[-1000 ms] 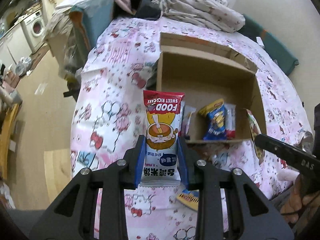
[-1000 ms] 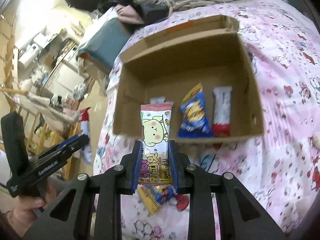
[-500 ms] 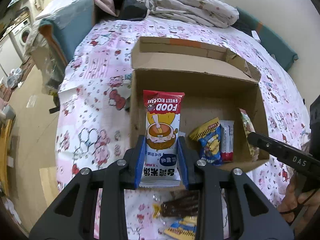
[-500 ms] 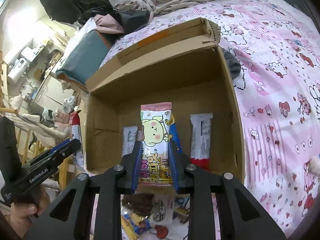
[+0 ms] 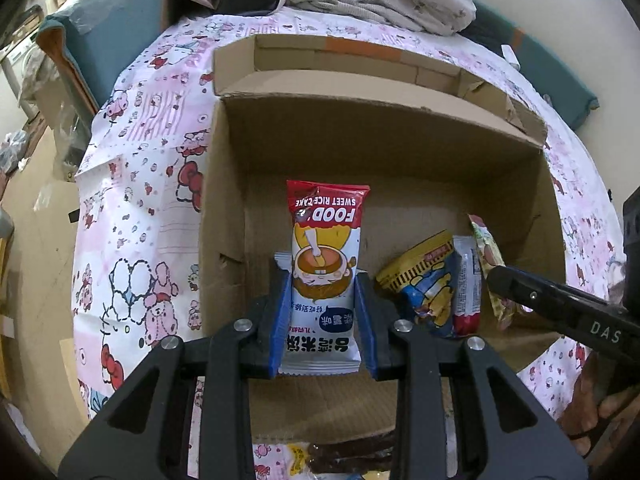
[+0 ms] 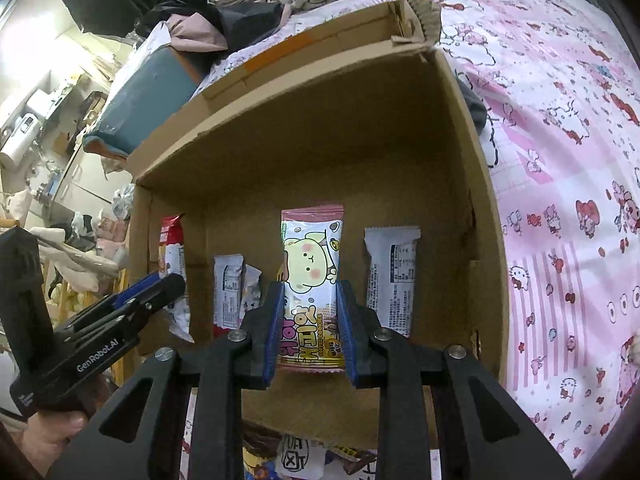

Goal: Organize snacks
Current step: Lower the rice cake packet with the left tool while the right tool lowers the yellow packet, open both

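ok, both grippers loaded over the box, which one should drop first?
Probably left. The left gripper holds its rice cake packet over bare floor of the cardboard box. The right gripper's pink packet is squeezed between standing packets.

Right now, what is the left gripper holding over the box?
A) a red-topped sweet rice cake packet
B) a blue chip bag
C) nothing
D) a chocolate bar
A: the left gripper is shut on a rice cake packet with a red top, above the open box.
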### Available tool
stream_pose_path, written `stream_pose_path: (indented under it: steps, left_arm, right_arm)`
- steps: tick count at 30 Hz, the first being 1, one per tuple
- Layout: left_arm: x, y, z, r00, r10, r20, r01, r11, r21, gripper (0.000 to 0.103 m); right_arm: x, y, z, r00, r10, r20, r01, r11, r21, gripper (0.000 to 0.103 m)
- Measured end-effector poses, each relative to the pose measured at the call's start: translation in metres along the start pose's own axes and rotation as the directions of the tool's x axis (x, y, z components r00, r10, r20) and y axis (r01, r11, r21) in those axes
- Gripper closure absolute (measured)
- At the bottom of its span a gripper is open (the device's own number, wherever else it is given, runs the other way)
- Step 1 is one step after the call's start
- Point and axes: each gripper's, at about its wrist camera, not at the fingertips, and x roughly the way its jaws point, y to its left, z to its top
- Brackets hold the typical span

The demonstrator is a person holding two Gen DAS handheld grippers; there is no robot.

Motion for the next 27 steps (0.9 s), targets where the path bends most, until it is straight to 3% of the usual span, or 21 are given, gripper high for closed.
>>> stream_pose_path:
  steps: [3, 11, 13, 15, 16, 18, 20, 27]
  left_arm:
    - [0.003, -0.003, 0.0, 1.0, -0.007, -0.01, 0.007, 1.0, 0.001, 0.075]
    - [0.011, -0.006, -0.002, 0.999, -0.023, -0.049, 0.024, 1.0, 0.005, 0.075]
    - [0.012, -0.007, -0.002, 0.998, -0.028, -0.058, 0.029, 1.0, 0.006, 0.075]
    - [0.011, -0.008, -0.003, 0.997, -0.031, -0.067, 0.032, 0.999, 0.005, 0.06]
    - [0.01, -0.008, -0.003, 0.998, -0.027, -0.063, 0.028, 1.0, 0.003, 0.054]
    - [0.005, -0.009, -0.003, 0.999, -0.017, -0.043, 0.017, 1.0, 0.003, 0.032]
    - [0.0, -0.01, -0.004, 1.0, -0.012, -0.024, 0.012, 1.0, 0.009, 0.028]
    - [-0.005, -0.007, -0.005, 1.0, -0.002, -0.019, 0.002, 1.0, 0.002, 0.028]
  right_arm:
    - [0.006, -0.003, 0.0, 0.999, -0.037, -0.018, 0.037, 0.999, 0.001, 0.076]
    - [0.011, -0.004, 0.002, 0.999, -0.021, -0.038, 0.022, 1.0, 0.02, 0.073]
    - [0.012, -0.003, 0.002, 0.999, -0.023, -0.048, 0.024, 1.0, 0.018, 0.066]
    - [0.011, 0.0, 0.002, 0.999, -0.028, -0.04, 0.029, 1.0, 0.008, 0.045]
    - [0.009, 0.002, 0.002, 0.999, -0.022, -0.031, 0.022, 1.0, 0.001, 0.042]
    - [0.008, 0.004, 0.002, 0.999, -0.036, -0.021, 0.036, 0.999, -0.019, 0.041]
    - [0.006, 0.007, 0.002, 0.999, -0.048, -0.01, 0.048, 0.998, -0.035, 0.041]
    - [-0.001, 0.007, 0.001, 0.999, -0.04, 0.011, 0.04, 0.999, -0.022, 0.041]
